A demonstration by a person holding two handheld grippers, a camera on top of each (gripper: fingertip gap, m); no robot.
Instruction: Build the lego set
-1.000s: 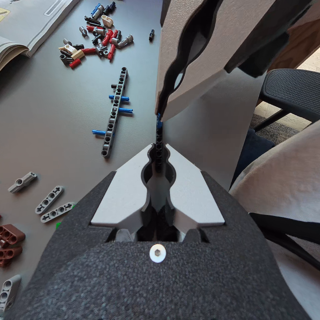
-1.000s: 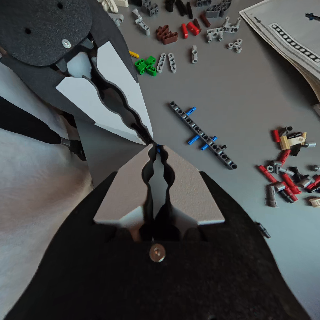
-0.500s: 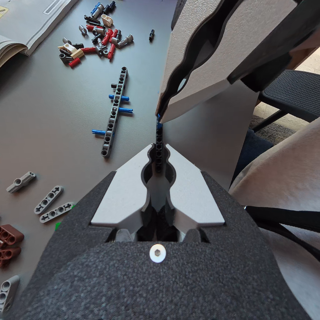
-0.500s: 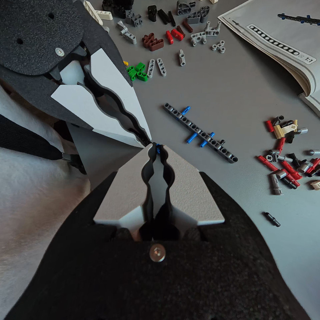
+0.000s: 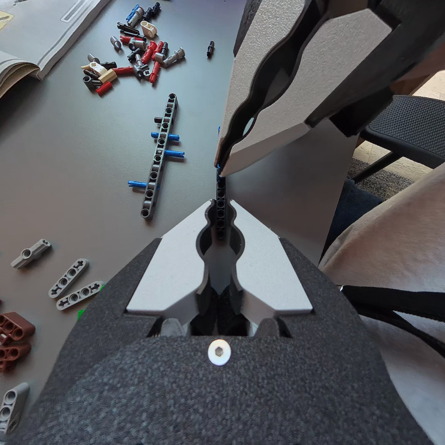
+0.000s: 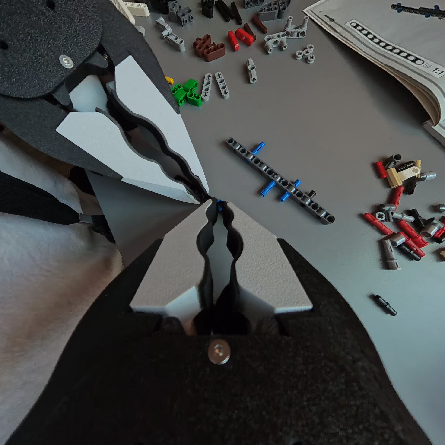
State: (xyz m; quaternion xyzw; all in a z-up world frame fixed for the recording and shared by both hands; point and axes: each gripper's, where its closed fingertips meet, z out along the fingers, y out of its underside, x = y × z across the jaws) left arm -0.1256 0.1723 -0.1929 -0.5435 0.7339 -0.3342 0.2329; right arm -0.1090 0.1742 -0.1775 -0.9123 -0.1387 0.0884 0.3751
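Note:
My left gripper (image 5: 220, 204) is shut on a black beam with holes (image 5: 220, 192), held edge-on above the table. My right gripper (image 6: 219, 204) is shut on a small blue pin (image 6: 219, 201) and its tips meet the far end of the black beam (image 5: 218, 169). In the right wrist view the left gripper (image 6: 202, 193) comes in from the upper left, tip to tip with mine; the beam is mostly hidden there. A grey beam with blue pins and a black pin (image 5: 160, 156) lies on the table; it also shows in the right wrist view (image 6: 279, 180).
A pile of red, grey, black and tan pins (image 5: 134, 60) lies beyond the grey beam. An open instruction booklet (image 6: 395, 48) lies at the table's far side. Grey thin liftarms (image 5: 72, 284), brown pieces (image 5: 12, 337) and green pieces (image 6: 187, 92) lie around. A person's light sleeve (image 5: 397, 240) and a black chair (image 5: 409, 125) are nearby. The grippers are tip to tip, or close to it.
Both grippers stay shut and tip to tip. The right wrist view has pulled back slightly, showing more of the table and booklet. The beam's position in my left gripper looks unchanged.

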